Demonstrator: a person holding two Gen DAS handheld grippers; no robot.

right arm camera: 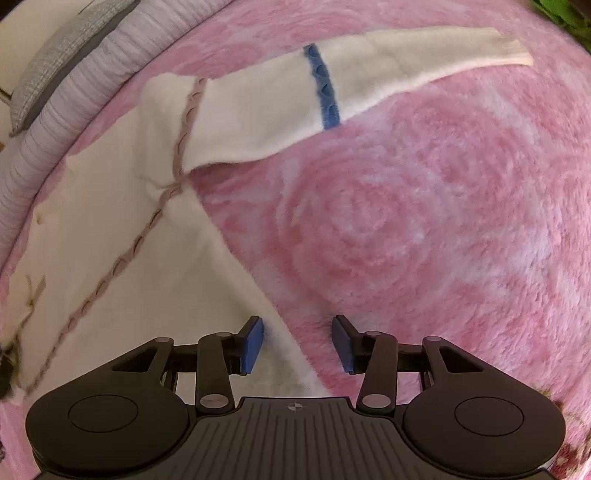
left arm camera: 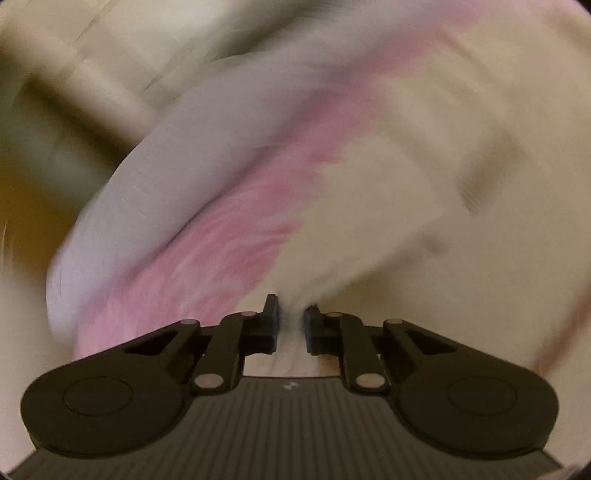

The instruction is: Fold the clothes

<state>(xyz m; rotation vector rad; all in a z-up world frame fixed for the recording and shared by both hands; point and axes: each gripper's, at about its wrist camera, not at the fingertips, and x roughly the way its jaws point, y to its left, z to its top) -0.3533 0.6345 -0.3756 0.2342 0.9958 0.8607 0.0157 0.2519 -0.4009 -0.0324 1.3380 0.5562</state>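
A cream sweater (right arm camera: 122,236) with brown stitched lines lies on a pink rose-patterned blanket (right arm camera: 424,221). One sleeve (right arm camera: 369,74) with a blue band stretches toward the far right. My right gripper (right arm camera: 297,341) is open, its fingers straddling the sweater's lower side edge, just above it. In the blurred left wrist view, my left gripper (left arm camera: 291,321) is shut on a fold of the cream sweater (left arm camera: 369,206), which is lifted above the pink blanket (left arm camera: 240,229).
A lilac ribbed bed edge (right arm camera: 55,110) runs along the far left, with a grey cushion (right arm camera: 66,48) beyond it. Something green (right arm camera: 561,14) shows at the top right corner. The left wrist view is motion-blurred; pale floor or furniture lies beyond.
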